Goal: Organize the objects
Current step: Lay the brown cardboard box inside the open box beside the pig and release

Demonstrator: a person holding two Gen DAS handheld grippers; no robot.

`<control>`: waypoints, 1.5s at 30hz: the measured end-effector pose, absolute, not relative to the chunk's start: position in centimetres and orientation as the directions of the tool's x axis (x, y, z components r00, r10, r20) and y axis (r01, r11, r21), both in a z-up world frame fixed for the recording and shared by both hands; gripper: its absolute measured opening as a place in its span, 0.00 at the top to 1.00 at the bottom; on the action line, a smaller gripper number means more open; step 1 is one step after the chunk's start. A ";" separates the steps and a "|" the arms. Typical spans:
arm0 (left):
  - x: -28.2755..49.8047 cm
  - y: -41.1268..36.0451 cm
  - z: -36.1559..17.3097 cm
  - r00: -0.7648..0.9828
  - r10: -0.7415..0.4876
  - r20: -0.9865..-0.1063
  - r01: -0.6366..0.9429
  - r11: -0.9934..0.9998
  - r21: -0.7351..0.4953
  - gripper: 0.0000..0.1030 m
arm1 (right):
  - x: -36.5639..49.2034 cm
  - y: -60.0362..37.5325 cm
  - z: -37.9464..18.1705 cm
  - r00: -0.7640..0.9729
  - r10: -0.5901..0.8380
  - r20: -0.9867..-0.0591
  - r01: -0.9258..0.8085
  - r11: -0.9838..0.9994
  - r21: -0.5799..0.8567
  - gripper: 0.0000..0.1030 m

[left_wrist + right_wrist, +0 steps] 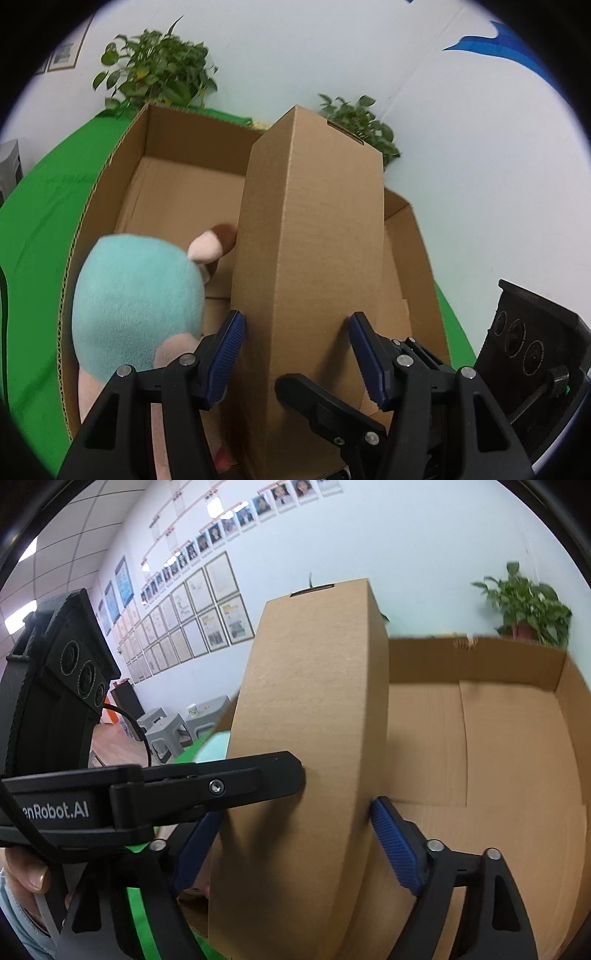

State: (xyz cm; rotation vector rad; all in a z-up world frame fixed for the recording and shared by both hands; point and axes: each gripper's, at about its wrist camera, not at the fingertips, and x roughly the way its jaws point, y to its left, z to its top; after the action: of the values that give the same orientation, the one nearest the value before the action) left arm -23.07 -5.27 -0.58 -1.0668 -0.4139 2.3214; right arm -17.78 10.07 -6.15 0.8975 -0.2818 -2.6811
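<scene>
A tall closed cardboard box (314, 221) stands upright between both grippers, over the inside of a large open cardboard box (110, 192); its bottom is hidden. My left gripper (296, 315) is shut on the tall box, one blue pad on each side. My right gripper (297, 808) holds the same tall box (306, 709) from another side, its blue pads touching both edges. A teal, pink and brown plush toy (136, 295) lies in the open box (517, 738) at the left, beside the tall box.
The open box rests on a green cloth (44, 221). Potted plants (159, 70) stand behind it against a white wall. Grey stools (166, 734) and framed pictures (207, 620) are off to the left. A hand (33, 878) holds the left gripper's handle.
</scene>
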 end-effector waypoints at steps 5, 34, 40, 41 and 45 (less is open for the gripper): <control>-23.4 -5.2 -1.3 -0.529 0.577 -0.623 -0.334 -0.816 -0.472 0.48 | -18.9 10.2 -7.9 -0.758 -0.319 -0.569 0.189 -0.942 0.277 0.30; -12.0 -7.2 3.4 -0.776 0.381 -0.503 -0.364 -0.921 -0.137 0.32 | -15.4 8.3 -6.5 -0.764 -0.225 -0.604 0.186 -0.974 0.128 0.21; -7.4 -7.7 4.8 -0.866 0.289 -0.409 -0.290 -0.955 -0.061 0.21 | -7.4 9.5 -4.6 -0.825 -0.214 -0.523 0.161 -0.976 0.146 0.00; -6.8 -7.5 4.8 -0.868 0.281 -0.410 -0.283 -0.957 -0.057 0.21 | -6.2 9.8 -4.5 -0.830 -0.205 -0.519 0.146 -0.977 0.153 0.00; -5.4 -7.1 4.7 -0.871 0.262 -0.417 -0.268 -0.962 -0.044 0.21 | -2.2 10.9 -4.2 -0.839 -0.139 -0.526 0.058 -0.984 0.167 0.00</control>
State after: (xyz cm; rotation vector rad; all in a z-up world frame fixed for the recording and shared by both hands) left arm -5.40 -7.09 4.72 -0.6205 0.0216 2.7987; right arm -2.16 10.86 -4.24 0.8493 -0.2193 -2.9093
